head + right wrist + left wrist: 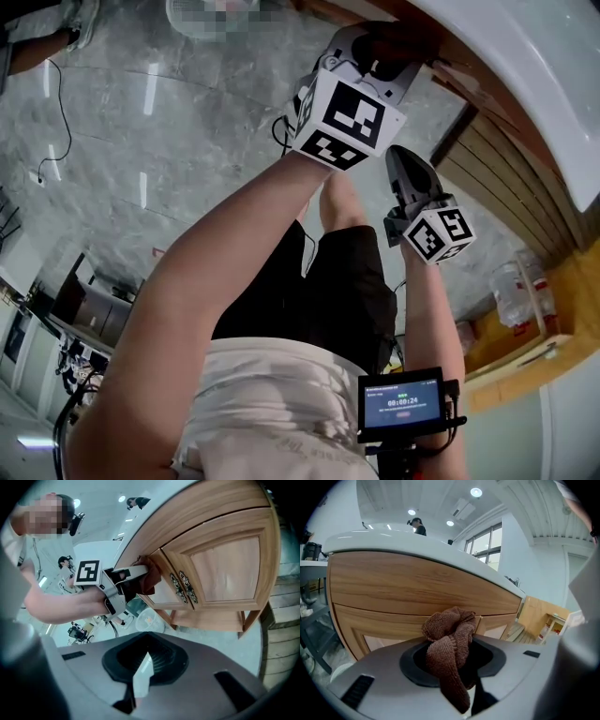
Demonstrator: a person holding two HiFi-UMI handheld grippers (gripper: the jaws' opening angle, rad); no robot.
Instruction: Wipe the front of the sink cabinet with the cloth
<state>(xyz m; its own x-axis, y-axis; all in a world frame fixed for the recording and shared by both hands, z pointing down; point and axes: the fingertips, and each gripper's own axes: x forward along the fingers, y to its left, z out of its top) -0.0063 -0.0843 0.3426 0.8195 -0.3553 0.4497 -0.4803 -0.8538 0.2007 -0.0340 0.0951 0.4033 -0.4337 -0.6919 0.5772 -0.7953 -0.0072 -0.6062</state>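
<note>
Bunched brown knitted cloth (449, 641) fills the left claw (452, 637), whose jaws are clamped on it. In the right gripper view the cloth (146, 579) meets the curved pale-wood sink cabinet front (220, 569) on its upper rail, at about ten o'clock from the ornate metal door handles (185, 588). Well apart from the wood, the right claw (142, 679) has its jaws pressed together on nothing. Wiping looks under way near the top. No damp trace shows what is already covered, so the panelled doors and lower rail probably remain.
</note>
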